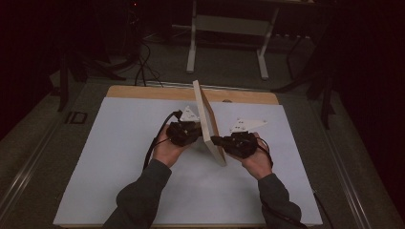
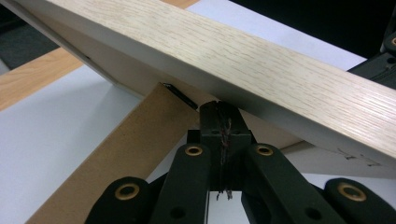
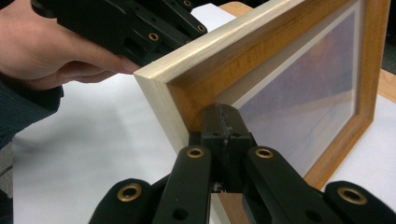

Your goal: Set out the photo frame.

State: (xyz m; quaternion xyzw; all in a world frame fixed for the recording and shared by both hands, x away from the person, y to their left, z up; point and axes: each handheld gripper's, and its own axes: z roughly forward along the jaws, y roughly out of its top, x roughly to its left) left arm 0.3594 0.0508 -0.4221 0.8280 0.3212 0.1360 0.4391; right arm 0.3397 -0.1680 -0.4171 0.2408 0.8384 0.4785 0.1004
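Dim light out here, and the far half of the room sinks into shadow, so the white stand legs and cables beyond the table are hard to read. Centre stage: a wooden picture frame standing on edge on the white mat, leaning, running from near right to far left. The left gripper sits against its left side, the frame hiding the jaw tips in the high view. In the left gripper view the jaws are pressed tight together, tips up against the frame's back, beside a brown stand flap; whether they pinch anything, I cannot tell. The right gripper meets the frame's right face, jaws closed flat, tips at the inner corner of the frame by the glass; the picture behind the glass is too faint to make out. Both sleeves are cut off at the near edge. Plenty of bare mat left and right; the wooden table edge shows beyond the mat's far edge.
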